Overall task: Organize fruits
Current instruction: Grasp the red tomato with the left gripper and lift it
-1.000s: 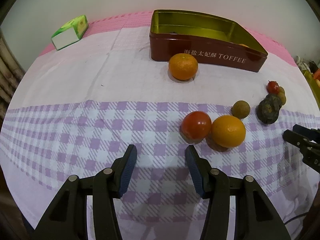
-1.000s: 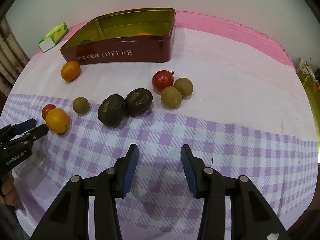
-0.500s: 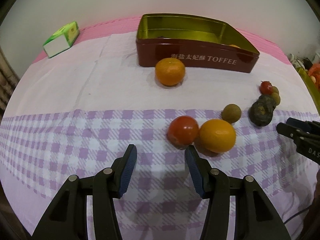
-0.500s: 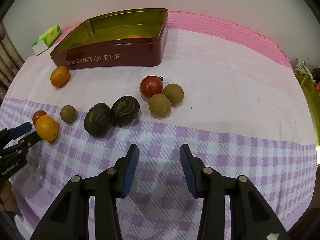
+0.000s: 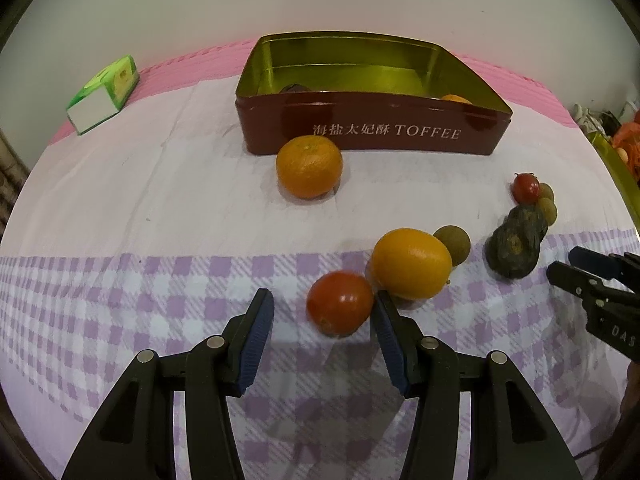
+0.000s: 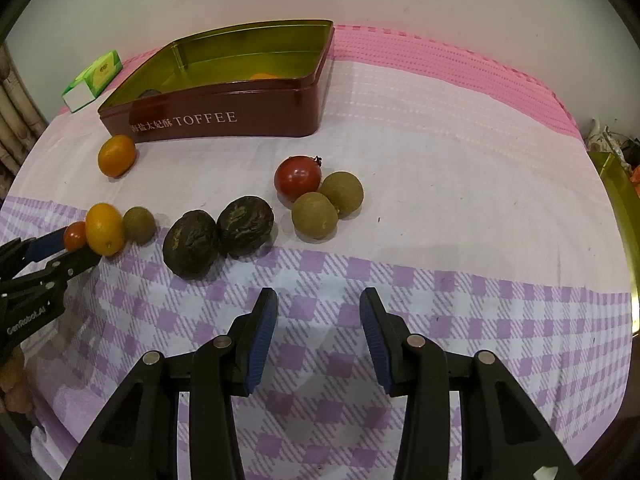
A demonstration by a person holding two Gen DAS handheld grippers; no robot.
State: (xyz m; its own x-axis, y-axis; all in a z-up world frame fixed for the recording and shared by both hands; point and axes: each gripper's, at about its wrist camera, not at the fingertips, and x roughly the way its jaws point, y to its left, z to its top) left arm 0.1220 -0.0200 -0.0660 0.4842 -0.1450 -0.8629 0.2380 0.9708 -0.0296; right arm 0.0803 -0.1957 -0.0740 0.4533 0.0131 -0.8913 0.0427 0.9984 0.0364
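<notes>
left gripper closes in on a red tomato

the left gripper [image 5: 322, 318] hangs over the purple-checked cloth [image 5: 120, 300] with its blue-padded jaws apart; a small round red tomato [image 5: 340, 304] sits between the fingertips, close against the right pad, though whether it touches cannot be told. a smooth oval orange fruit [image 5: 412, 268] lies just beyond, touching the tomato, with a small brown-green round fruit [image 5: 454, 244] behind it. a dimpled round mandarin [image 5: 310, 166] rests farther off, just before the dark red toffee tin with a gold inside [image 5: 372, 136]. the right gripper [image 6: 318, 312] hovers with jaws parted and nothing between them, nearer than two wrinkled dark fruits [image 6: 218, 230]. a green and white carton [image 5: 102, 94] sits far left.
</notes>
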